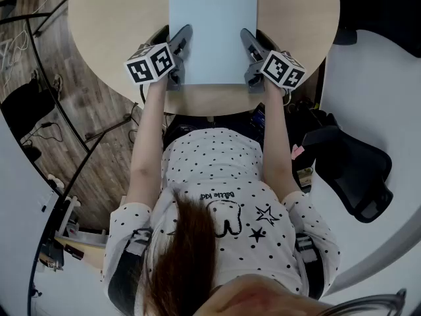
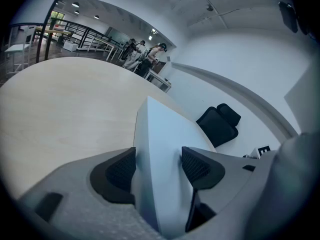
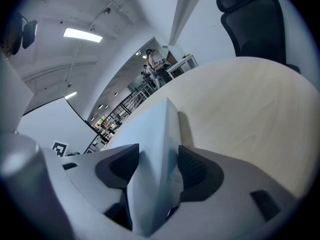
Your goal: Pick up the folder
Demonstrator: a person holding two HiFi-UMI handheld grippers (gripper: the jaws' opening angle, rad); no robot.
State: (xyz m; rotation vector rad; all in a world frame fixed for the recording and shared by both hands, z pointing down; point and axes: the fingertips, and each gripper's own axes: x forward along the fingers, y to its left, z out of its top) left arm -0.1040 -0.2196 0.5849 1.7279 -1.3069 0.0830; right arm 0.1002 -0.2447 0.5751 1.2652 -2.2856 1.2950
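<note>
A pale blue folder (image 1: 212, 31) is over the near part of a round light-wood table (image 1: 99, 18). My left gripper (image 1: 179, 46) clamps the folder's left edge near its near corner. My right gripper (image 1: 250, 47) clamps the right edge opposite. In the left gripper view the folder (image 2: 160, 134) fills the gap of the gripper (image 2: 157, 166), with both dark pads against it. The right gripper view shows the same: the folder (image 3: 155, 134) stands edge-on in the gripper (image 3: 152, 166), pads pressing both faces. It casts a narrow shadow on the tabletop (image 3: 240, 114).
A black office chair (image 1: 355, 170) stands to the right of the table, beside a white curved partition (image 1: 375, 64). Wood floor with cables (image 1: 39, 71) lies to the left. The person's body is close behind the table's near edge (image 1: 210, 110). People (image 2: 145, 54) stand far off.
</note>
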